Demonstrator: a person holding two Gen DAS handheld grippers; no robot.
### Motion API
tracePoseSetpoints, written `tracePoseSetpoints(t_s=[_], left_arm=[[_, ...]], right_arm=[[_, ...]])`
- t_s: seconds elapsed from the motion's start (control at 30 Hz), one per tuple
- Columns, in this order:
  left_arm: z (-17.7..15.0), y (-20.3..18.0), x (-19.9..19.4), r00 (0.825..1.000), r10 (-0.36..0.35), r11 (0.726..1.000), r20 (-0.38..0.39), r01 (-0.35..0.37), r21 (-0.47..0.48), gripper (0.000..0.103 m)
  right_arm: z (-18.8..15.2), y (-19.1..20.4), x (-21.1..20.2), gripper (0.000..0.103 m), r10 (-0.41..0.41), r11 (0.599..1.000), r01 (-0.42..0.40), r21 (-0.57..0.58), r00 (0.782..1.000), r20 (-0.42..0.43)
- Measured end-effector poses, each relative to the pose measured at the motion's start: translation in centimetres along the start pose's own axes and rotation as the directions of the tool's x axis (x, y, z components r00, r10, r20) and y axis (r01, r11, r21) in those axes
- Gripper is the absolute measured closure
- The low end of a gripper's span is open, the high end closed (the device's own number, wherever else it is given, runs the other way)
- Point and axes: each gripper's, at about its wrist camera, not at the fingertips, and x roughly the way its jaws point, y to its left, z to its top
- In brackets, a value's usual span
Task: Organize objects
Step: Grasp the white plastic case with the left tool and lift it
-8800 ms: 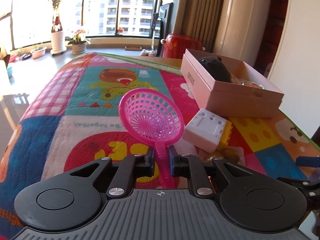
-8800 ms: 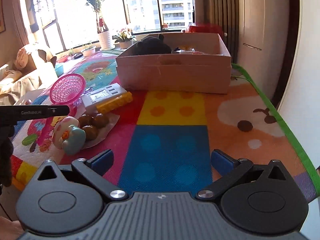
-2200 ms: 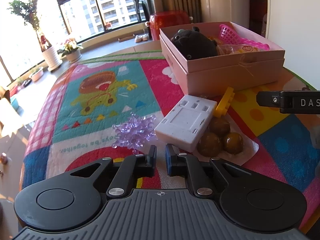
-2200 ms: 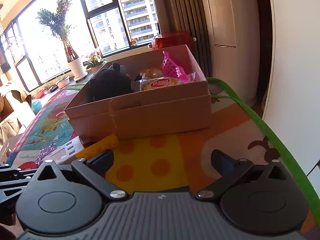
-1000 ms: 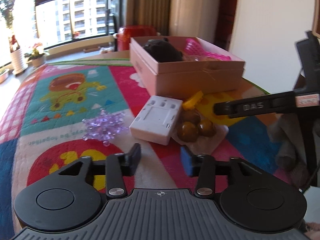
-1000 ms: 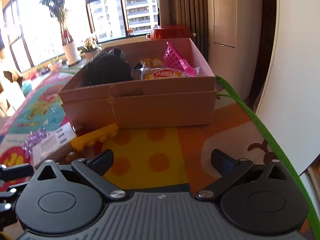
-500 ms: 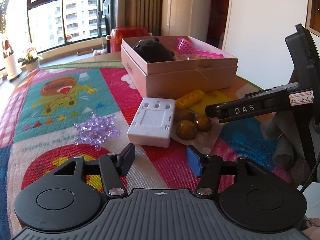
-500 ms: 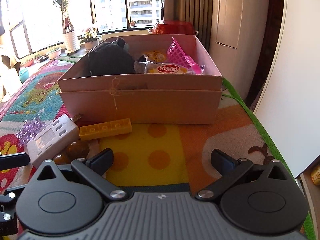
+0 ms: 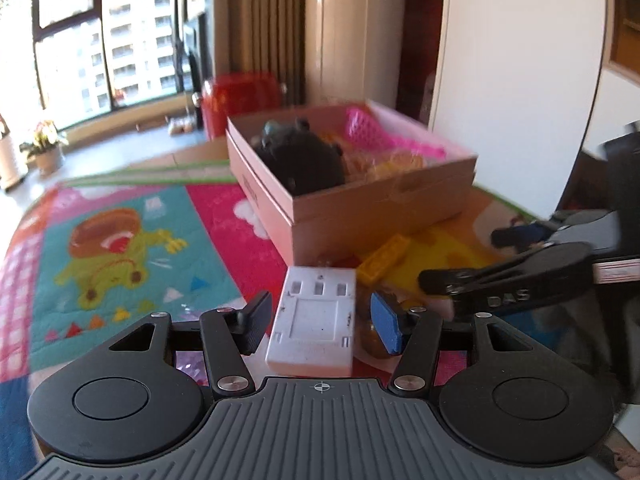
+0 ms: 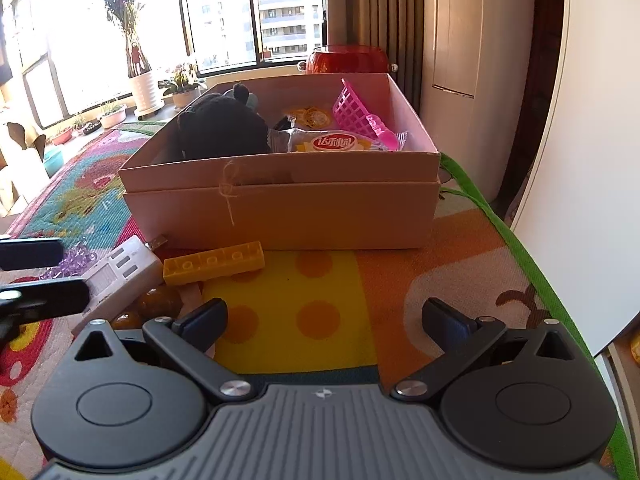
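- My left gripper (image 9: pixel 320 322) is spread wide, its 2 fingers either side of the flat white rectangular plastic device (image 9: pixel 316 322) lying on the colourful cartoon play mat (image 9: pixel 120 248); the pads sit just beside its long edges, and I cannot tell if they touch.
- My right gripper (image 10: pixel 324 320) is wide open with nothing between its fingers, hovering over the mat's yellow dotted patch.
- The yellow plastic building brick (image 10: pixel 214 266) lies just beside the device, in front of the pink cardboard box (image 10: pixel 280 208).
- In the box: a black plush toy (image 10: pixel 224 128), a pink plastic mesh scoop (image 10: pixel 358 120) and a wrapped snack packet (image 10: pixel 334 144).
- Glossy brown round items (image 10: pixel 158 304) and a purple crystal ornament (image 10: pixel 76 258) lie near the device.
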Motion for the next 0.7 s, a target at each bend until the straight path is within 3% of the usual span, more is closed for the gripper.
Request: tracePoseSetpoints(t_s=[0.13,0.33,0.57,0.7], left_arm=[[0.0,0.1,1.8,1.0,-0.005,1.0,-0.024,0.004,-0.011,0.044],[-0.7,1.8,2.2,0.999,-0.034,0.993,-0.027,0.031,-0.111,0.044],[-1.2,0.8,1.8,1.0,0.008,0.999,-0.005,-0.008,-0.045,0.05],[-2.2,0.9,0.6,0.999,0.031,0.998,0.014,-0.031,-0.057,0.05]], right_arm=[[0.0,0.1,0.1,0.0,-0.007,1.0,0.007,-0.008,1.0,-0.003],[0.0,0.3,0.1,0.0,-0.016,1.0,0.016,-0.017,1.0,-0.006],[0.0,0.4,0.2,0.0,-0.022,0.999,0.022,-0.023,1.0,-0.007],[0.0,0.4,0.2,0.0,-0.023,0.999,0.023,-0.024,1.0,-0.008]])
